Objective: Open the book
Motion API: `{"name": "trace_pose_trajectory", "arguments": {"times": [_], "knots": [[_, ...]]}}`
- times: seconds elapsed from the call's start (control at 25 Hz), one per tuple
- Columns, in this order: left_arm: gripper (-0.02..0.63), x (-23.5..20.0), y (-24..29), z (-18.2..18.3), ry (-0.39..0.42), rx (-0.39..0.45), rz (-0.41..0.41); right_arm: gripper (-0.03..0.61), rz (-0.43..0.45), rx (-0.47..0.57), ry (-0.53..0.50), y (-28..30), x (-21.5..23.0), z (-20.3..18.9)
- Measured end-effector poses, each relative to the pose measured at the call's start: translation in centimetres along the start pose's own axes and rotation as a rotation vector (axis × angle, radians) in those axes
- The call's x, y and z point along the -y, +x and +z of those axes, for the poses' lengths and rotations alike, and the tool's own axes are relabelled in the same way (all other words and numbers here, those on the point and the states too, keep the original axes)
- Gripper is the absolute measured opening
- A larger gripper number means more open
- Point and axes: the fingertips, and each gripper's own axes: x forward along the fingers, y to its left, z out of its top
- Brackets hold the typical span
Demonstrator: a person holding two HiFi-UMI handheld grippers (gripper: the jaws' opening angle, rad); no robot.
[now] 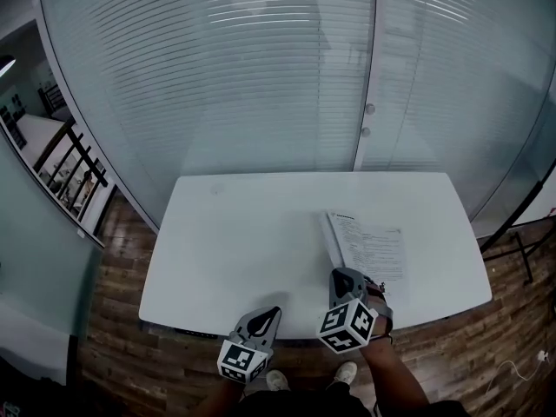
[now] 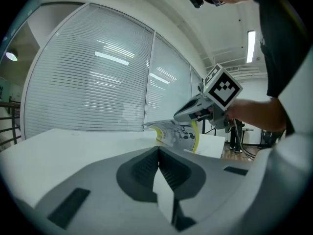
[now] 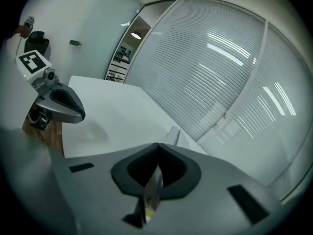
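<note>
Jaws of the right gripper (image 1: 340, 275) are closed together on a thin printed sheet of the book (image 1: 369, 250), most likely its cover; in the right gripper view (image 3: 157, 147) the sheet stands edge-on in the slot between the dark pads, with a yellow patch low on its edge. Jaws of the left gripper (image 1: 271, 313) are closed tip to tip with nothing between them, as the left gripper view (image 2: 157, 151) shows.

Book: lies on the white counter (image 1: 243, 250), in the right half, nearer the front edge than the back edge. From the head view a page of printed text faces up, and the stack of pages shows along the book's left side. From the left gripper view the held sheet (image 2: 178, 135), printed with drawings and a yellow band, curves up off the book into the right gripper (image 2: 185, 115).

Grippers: the right one is over the book's front-left corner; the left one (image 3: 78, 115) is at the counter's front edge, near its middle, apart from the book.

Surroundings: a glass wall (image 1: 261, 76) with horizontal blinds runs behind the back edge; a wooden floor (image 1: 113, 320) lies around the counter
</note>
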Motion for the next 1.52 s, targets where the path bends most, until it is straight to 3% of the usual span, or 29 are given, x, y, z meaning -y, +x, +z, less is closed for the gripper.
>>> {"name": "trace_pose_trajectory", "arguments": {"times": [0.32, 0.56, 0.76, 0.96, 1.04, 1.24, 1.4, 1.52], "knots": [[0.014, -1.6, -2.2, -0.9, -0.007, -0.010, 0.013, 0.006, 0.098, -0.088, -0.085, 5.4, -6.8, -1.3], [0.014, -1.6, -2.6, -1.1, -0.005, -0.015, 0.018, 0.008, 0.136, -0.104, -0.082, 6.9, -8.9, -1.9], [0.014, -1.3, -2.0, -1.5, -0.008, -0.030, 0.024, 0.014, 0.136, -0.105, -0.155, 7.5, -10.1, -2.1], [0.015, -0.7, -2.0, -1.3, -0.011, -0.034, 0.011, 0.036, 0.163, -0.035, -0.191, 6.3, -11.4, -1.1], [0.014, -0.7, -2.2, -1.1, -0.006, -0.021, 0.017, 0.088, 0.189, 0.016, -0.188, 5.4, -12.4, -0.1], [0.015, -0.6, -2.6, -1.4, -0.015, -0.053, 0.032, 0.091, 0.202, 0.146, -0.075, 2.8, -11.6, 1.7], [0.015, -0.3, -2.3, 0.1, 0.023, -0.006, 0.030, 0.056, 0.251, 0.252, 0.141, 0.5, -8.1, 2.8], [0.015, 0.3, -1.8, 1.2, 0.041, 0.022, 0.025, 0.029, 0.211, 0.327, 0.272, -1.1, -4.5, 2.7]]}}
